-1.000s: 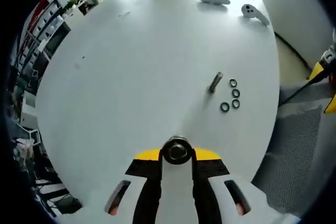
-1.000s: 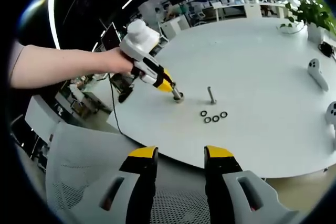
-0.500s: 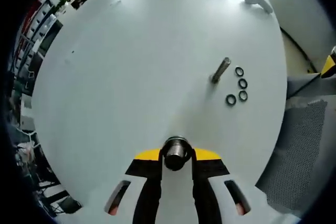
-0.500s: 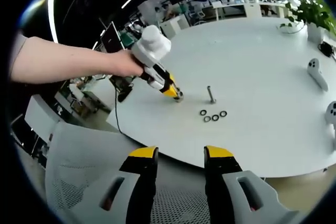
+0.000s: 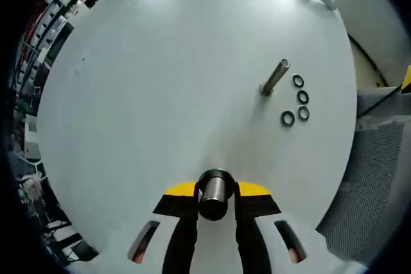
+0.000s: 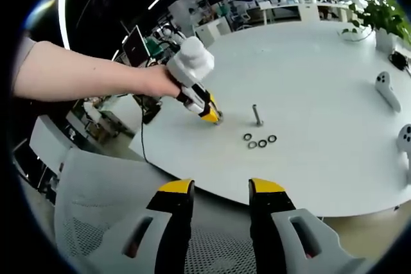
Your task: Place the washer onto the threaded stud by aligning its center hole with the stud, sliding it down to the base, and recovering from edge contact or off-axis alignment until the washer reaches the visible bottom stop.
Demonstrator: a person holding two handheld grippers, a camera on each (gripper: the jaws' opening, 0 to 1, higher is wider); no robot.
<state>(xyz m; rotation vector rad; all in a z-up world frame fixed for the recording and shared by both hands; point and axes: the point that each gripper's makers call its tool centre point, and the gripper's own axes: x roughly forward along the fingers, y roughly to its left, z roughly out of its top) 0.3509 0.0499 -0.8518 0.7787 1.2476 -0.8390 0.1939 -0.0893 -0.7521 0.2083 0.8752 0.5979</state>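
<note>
While I hover over white round table (image 5: 160, 81):
L gripper (image 5: 216, 192): jaws pinching dark metal nut-like cylinder (image 5: 214, 187).
R gripper (image 6: 219, 192): jaws spread, empty.
Upright grey threaded stud (image 5: 275, 76): ahead-right of L gripper.
Four black ring washers (image 5: 296, 99): just beside stud, flat on table.

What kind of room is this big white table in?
Probably an open-plan office or lab. The large white table carries two game-style controllers, a potted plant stands at its far edge, and shelves and desks fill the background, with a mesh office chair nearby.
</note>
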